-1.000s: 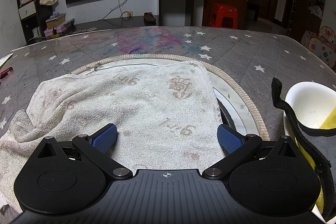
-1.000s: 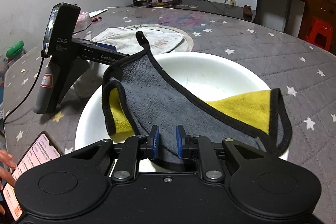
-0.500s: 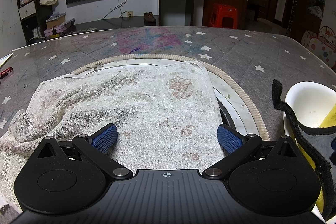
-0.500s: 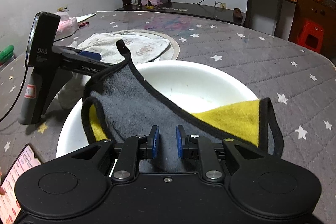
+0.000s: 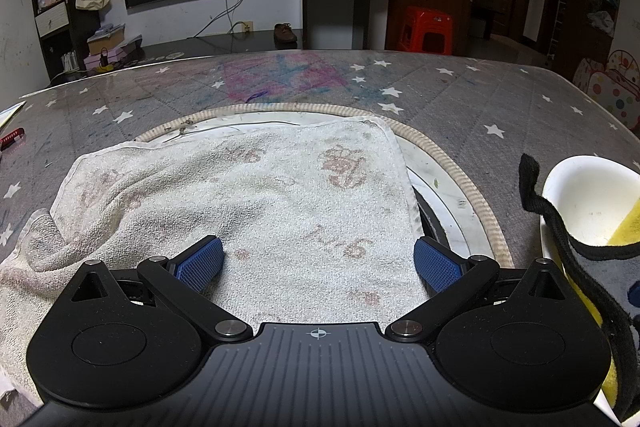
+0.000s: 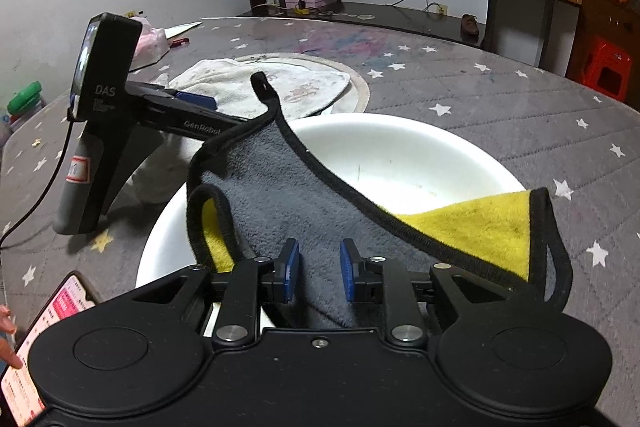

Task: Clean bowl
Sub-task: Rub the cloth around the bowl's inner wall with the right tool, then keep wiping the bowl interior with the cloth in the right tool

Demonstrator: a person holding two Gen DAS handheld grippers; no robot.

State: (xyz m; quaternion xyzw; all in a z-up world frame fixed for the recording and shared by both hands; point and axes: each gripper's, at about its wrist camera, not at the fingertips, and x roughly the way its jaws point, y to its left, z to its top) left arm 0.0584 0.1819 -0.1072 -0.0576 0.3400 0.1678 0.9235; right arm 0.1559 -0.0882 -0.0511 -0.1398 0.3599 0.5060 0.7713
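Bowl upright; cloth draped diag. across

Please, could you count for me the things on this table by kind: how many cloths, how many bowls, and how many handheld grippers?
Cloths: 2 (worn white terry towel; grey-and-yellow microfibre cloth with black edging)
Bowls: 1 (round white plastic bowl)
Grippers: 2 (left gripper; right gripper)
Total: 5
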